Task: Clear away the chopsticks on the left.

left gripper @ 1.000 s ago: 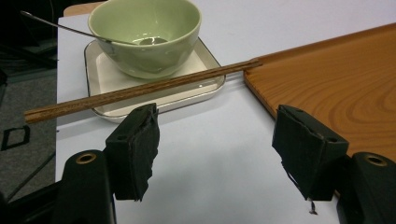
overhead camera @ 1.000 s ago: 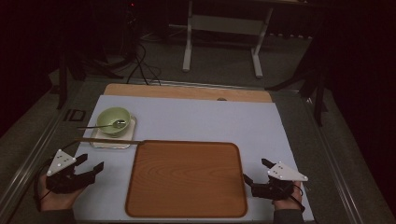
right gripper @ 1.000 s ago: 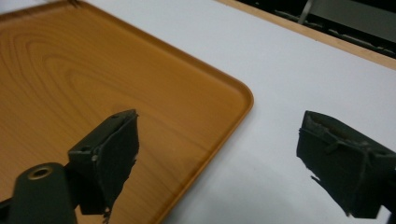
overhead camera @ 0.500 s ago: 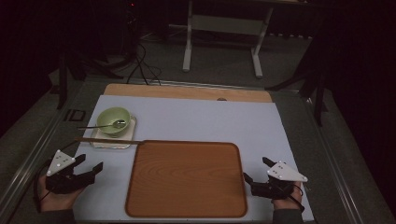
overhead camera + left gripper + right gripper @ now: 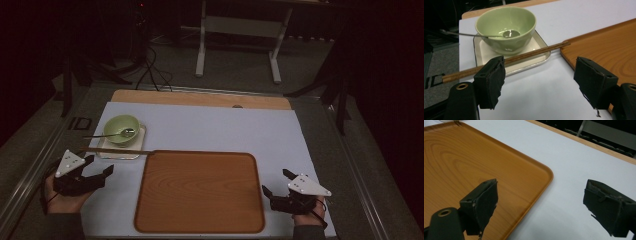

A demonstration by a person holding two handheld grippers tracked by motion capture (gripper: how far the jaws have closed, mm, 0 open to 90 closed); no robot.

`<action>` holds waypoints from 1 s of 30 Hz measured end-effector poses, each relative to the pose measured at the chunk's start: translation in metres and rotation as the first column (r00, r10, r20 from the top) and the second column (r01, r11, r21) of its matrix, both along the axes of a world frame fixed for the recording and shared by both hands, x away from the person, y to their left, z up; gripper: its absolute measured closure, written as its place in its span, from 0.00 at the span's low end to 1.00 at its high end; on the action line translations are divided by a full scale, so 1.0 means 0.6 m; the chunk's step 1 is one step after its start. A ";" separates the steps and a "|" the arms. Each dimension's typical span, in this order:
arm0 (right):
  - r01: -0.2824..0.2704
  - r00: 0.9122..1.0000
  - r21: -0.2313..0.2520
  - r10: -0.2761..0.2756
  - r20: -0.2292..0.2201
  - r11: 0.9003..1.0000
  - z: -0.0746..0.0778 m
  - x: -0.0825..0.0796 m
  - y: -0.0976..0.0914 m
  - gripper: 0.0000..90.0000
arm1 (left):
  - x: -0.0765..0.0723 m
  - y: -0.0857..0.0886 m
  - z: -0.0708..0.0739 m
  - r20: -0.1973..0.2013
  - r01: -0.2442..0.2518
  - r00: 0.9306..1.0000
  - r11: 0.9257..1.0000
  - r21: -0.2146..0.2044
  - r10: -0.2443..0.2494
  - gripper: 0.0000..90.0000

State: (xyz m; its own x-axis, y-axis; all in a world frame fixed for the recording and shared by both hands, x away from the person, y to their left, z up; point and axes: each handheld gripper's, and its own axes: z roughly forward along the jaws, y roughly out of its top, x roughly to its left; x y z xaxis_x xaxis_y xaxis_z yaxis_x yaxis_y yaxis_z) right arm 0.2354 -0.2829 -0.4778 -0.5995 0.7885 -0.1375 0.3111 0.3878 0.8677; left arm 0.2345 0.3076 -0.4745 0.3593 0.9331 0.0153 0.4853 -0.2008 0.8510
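Now the left gripper point(image 5: 95, 170) sits low at the near left of the table point(image 5: 280, 130), its jaws spread wide after just opening, nothing between them. Just ahead lie the chopsticks point(image 5: 509, 60) across the white tray point(image 5: 541, 47), with the green bowl point(image 5: 506, 27) and spoon point(image 5: 474, 35) behind. Meanwhile the right gripper point(image 5: 277, 185) rests beside the wooden tray point(image 5: 200, 192), jaws wide and empty.

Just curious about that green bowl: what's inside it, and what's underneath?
Inside the green bowl lies a metal spoon. Under it sits a small white square plate; the plate's middle is covered.
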 end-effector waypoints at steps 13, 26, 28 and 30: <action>0.006 1.000 0.007 -0.006 0.006 1.000 0.002 -0.003 -0.004 0.13 | 0.046 -0.002 -0.015 0.003 0.004 1.000 0.999 0.044 -0.004 0.27; 0.003 1.000 -0.001 -0.003 0.005 1.000 0.001 0.001 0.001 0.14 | 0.079 -0.003 -0.038 -0.037 0.020 0.999 0.995 0.096 -0.017 0.28; 0.000 1.000 -0.004 0.000 0.005 1.000 0.000 0.002 0.002 0.15 | 0.087 -0.003 -0.042 -0.044 0.023 0.999 0.994 0.109 -0.018 0.28; -0.004 1.000 -0.009 0.004 0.002 1.000 0.000 0.002 0.002 0.15 | 0.095 -0.004 -0.047 -0.053 0.027 0.998 0.993 0.116 -0.021 0.28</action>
